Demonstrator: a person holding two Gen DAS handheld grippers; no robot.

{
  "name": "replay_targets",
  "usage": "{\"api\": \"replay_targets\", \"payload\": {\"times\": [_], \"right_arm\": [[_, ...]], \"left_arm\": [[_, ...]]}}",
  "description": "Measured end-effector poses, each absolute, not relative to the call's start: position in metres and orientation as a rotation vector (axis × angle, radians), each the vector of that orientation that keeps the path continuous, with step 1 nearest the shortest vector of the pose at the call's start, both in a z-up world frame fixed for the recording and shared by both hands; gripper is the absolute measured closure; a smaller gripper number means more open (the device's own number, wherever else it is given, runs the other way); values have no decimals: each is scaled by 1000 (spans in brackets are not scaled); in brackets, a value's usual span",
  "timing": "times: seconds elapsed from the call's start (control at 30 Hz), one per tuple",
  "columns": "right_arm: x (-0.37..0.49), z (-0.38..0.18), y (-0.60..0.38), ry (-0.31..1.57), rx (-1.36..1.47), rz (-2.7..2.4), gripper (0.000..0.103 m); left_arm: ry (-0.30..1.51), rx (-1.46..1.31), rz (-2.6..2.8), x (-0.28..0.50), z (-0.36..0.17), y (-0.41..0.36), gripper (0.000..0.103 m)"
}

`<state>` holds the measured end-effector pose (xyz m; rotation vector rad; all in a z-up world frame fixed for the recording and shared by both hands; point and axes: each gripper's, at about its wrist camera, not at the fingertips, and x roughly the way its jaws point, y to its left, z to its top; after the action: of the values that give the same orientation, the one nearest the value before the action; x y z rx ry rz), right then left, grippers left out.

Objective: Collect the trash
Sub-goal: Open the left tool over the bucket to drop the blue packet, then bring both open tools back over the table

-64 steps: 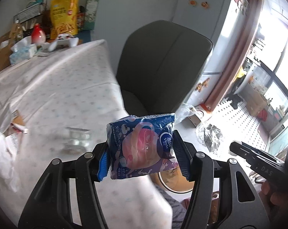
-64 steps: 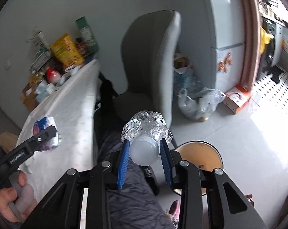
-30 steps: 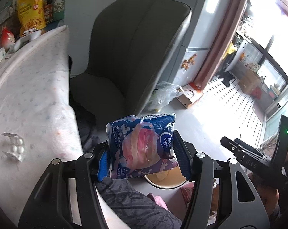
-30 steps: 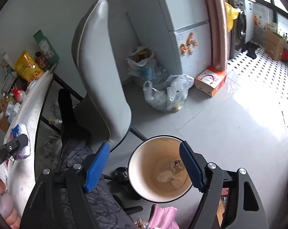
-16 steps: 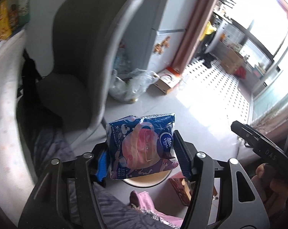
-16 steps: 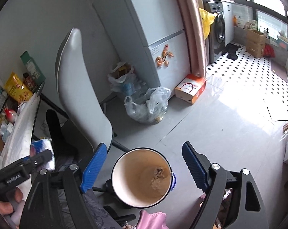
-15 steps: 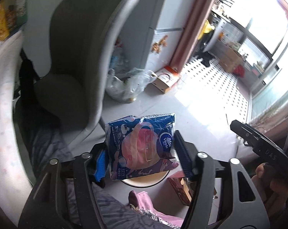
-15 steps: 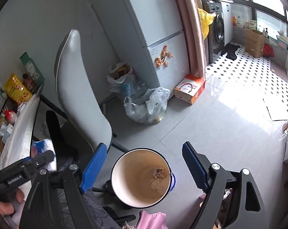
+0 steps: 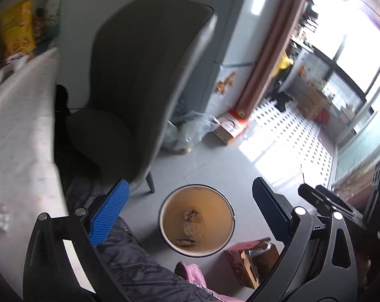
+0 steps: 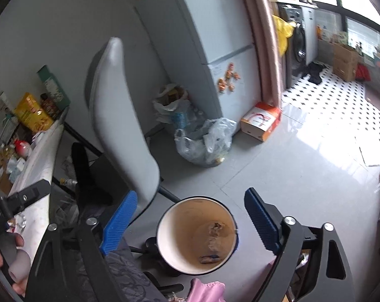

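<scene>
Left wrist — grey floor (image 9: 210,166), seemingly tiled

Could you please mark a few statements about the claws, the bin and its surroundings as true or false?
1. The left claw is open and holds nothing. True.
2. The right claw grips a bottle. False: it is open and empty.
3. The trash bin on the floor holds some trash. True.
4. The trash bin stands on the table. False: it stands on the floor, beside the grey chair.
5. A clear plastic bag lies near the fridge. True.
</scene>
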<state>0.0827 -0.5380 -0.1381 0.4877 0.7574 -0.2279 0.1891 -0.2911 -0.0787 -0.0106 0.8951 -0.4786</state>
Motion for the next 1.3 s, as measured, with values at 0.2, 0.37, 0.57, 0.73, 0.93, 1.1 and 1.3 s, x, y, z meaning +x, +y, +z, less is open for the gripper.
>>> {"api": "replay_targets", "payload": {"times": [0.2,0.37,0.57,0.73,0.93,1.1,1.3], "right_arm": [[95,-124,-501,753,446,-166,14],[102,-106,-463,742,410,-119,10],[109,-84,-414,725,364,-59,9],[115,-72,-374,722,320,-12,8],[118,-64,-328,731,277,61,8],[120,-62,-298,737,257,110,8],[120,-60,-268,741,236,164,8]], "left_arm": [[854,-53,-411,180,-60,-247,6],[824,-92,-361,173,-52,-206,6],[784,-158,-286,161,-45,-148,6],[768,-198,-228,147,-46,-104,6],[751,-244,-154,129,-49,-56,6],[741,-273,-108,118,-52,-23,6],[734,-307,-57,106,-56,9,6]]}}
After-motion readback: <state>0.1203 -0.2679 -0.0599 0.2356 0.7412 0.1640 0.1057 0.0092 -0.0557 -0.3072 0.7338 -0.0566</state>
